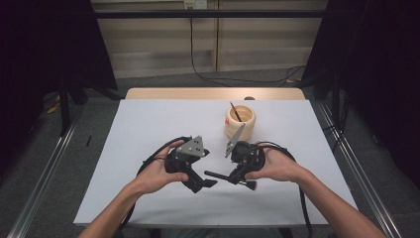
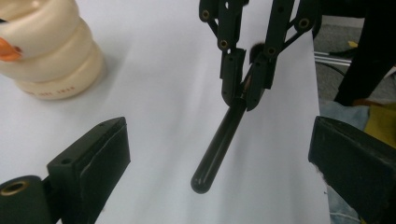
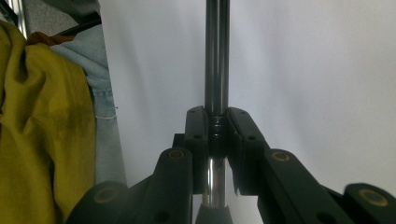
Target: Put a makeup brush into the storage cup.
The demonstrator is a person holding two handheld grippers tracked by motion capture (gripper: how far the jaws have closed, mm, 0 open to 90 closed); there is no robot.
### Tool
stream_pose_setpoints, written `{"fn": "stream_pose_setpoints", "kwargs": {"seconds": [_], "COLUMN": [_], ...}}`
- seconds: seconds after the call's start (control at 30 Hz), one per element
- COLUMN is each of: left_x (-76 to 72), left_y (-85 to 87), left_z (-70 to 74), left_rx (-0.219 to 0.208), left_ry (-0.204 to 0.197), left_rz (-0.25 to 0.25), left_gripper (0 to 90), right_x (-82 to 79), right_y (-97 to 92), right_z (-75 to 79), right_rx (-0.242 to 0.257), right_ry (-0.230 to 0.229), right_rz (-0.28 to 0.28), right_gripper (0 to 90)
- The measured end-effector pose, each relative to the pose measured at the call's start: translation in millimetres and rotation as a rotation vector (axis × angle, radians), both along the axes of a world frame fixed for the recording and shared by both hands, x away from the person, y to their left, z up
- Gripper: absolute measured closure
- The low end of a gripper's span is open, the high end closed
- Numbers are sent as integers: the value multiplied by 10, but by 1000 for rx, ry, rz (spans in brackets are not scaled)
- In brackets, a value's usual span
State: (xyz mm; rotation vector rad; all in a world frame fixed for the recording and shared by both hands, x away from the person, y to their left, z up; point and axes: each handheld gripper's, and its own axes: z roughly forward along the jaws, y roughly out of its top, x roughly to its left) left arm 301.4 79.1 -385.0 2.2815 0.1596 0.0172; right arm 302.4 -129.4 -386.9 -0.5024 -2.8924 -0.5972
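- Makeup brush (image 1: 233, 178) hangs level just above the white counter (image 1: 148, 129), near the front edge, between the two hands; its dark handle end points toward the left tool and its bristle head sits at the right, below the right hand.
- Left tool (image 1: 207, 183) stands open, jaws wide apart with nothing between them; in the left gripper view the rounded handle tip (image 2: 201, 183) lies in the gap, touching neither pad.
- For a clean hand-over, I judge the left tool should slide along the handle's own line, so both pads meet the shaft squarely and well back from the tip.
- It should close fully before the other side lets go; otherwise the glossy handle may slip or swing.
- Right tool (image 1: 233, 177) is clamped on the brush at the metal collar (image 3: 215, 125), pads tight on either side; it should hold level and not twist during the transfer.
- Ribbed cream holder (image 1: 240, 121), farther back on the counter and right of centre, has one thin dark stick (image 1: 236, 112) leaning in it; it looks the likely destination, so the new grip should leave the handle free to drop in.
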Motion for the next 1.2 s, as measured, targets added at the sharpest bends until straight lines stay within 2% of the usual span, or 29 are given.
{"fn": "stream_pose_setpoints", "kwargs": {"seconds": [0.13, 0.23, 0.4, 0.43, 0.5, 0.53, 0.7, 0.93, 1.0, 1.1, 1.2], "left_x": [12, -5, -29, -32, -48, -49, -38, -40, -51, -53, -41], "left_y": [-47, -62, -112, -121, -128, -129, -126, -169, -189, -208, -201], "left_z": [-49, -78, -114, -120, -135, -136, -125, -159, -172, -180, -168], "left_rx": [59, 99, 154, 180, 192, 212, 212, 256, 254, 257, 240], "left_ry": [40, 44, 43, 33, 20, 16, 12, 35, 42, 56, 60], "left_rz": [-32, -80, -101, -110, -113, -122, -122, -163, -182, -196, -199], "left_gripper": [57, 64, 74, 87, 121, 138, 292, 476, 546, 602, 670], "right_x": [-2, -1, -27, -29, -39, -38, -46, -65, -71, -71, -83], "right_y": [5, 2, 34, 39, 52, 51, 55, 79, 88, 96, 100], "right_z": [-13, -21, -40, -43, -49, -46, -52, -51, -61, -62, -52], "right_rx": [-5, -3, -11, -13, -14, -13, -21, -8, -4, 1, 8], "right_ry": [8, 8, 18, 18, 16, 19, 19, 14, 11, 11, 11], "right_rz": [2, 37, 61, 66, 67, 70, 80, 104, 111, 119, 122], "right_gripper": [789, 789, 790, 789, 789, 789, 789, 789, 790, 790, 789]}}
